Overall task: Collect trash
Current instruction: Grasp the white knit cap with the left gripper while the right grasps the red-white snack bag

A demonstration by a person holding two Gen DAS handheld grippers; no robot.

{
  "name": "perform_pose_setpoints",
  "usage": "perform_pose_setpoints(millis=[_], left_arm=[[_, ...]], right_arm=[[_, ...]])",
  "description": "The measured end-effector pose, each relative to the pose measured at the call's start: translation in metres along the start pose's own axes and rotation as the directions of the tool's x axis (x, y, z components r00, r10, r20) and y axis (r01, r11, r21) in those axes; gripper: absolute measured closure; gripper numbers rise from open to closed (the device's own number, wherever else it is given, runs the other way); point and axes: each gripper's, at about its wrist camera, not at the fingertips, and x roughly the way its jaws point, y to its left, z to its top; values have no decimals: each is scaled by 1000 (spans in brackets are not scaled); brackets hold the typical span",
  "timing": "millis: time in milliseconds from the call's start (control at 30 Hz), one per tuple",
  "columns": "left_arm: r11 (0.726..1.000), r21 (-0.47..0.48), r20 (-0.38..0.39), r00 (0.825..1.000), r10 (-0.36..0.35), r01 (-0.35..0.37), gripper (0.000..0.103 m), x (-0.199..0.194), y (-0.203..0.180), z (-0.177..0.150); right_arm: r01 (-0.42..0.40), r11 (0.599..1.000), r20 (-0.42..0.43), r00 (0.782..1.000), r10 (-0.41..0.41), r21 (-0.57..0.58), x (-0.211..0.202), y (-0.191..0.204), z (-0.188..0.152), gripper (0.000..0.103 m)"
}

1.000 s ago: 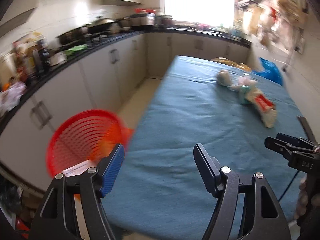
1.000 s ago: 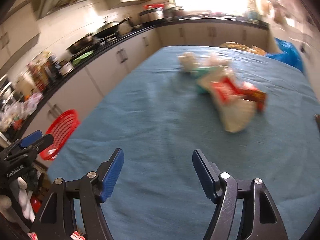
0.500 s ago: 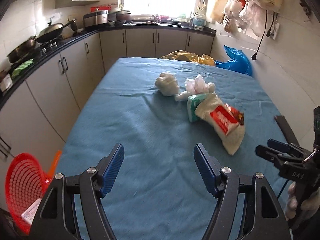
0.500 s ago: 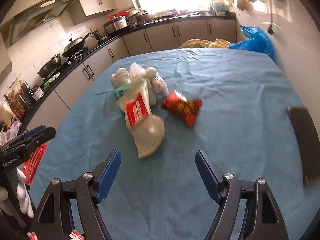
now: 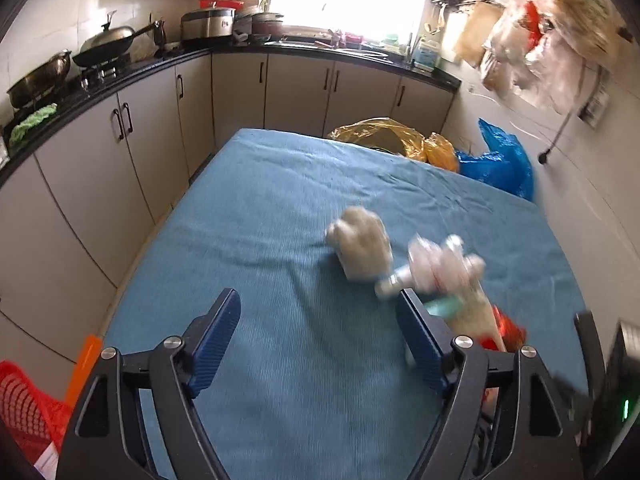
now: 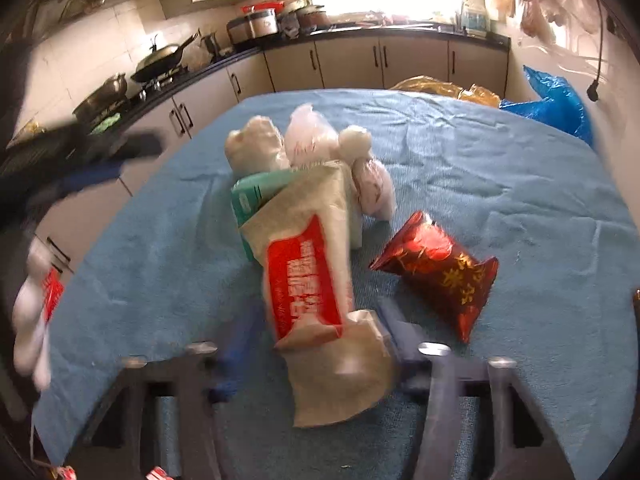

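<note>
Trash is piled near the middle of the blue tablecloth (image 6: 500,184). At the lower left of the left wrist view, a red basket (image 5: 24,404) is seen beside the table. The left gripper (image 5: 320,340) is spread wide with nothing in it; its jaws have just been opening. In the right wrist view, the right gripper (image 6: 312,344) is blurred and has just been closing around the white bag with the red label (image 6: 308,280); a firm squeeze cannot be told. The thin bag could slip out or drag the green pack (image 6: 256,196). The red snack bag (image 6: 436,272), just to the right, could be bumped. Lots of bare cloth is left toward the table edges.
</note>
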Motion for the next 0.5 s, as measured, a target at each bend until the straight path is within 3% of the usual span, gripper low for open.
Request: perform_pose_setpoints(millis=[267, 467, 500], left_arm=[[995, -83, -66, 996, -52, 47, 24, 82, -5, 36], [993, -92, -114, 990, -81, 71, 24, 111, -18, 35], [994, -83, -126, 988, -85, 75, 29, 113, -22, 32]], right_arm=[[-26, 999, -9, 1000, 26, 19, -6, -9, -8, 47], [-63, 996, -17, 998, 64, 61, -6, -20, -10, 46], [-65, 996, -18, 998, 66, 64, -6, -21, -10, 46]])
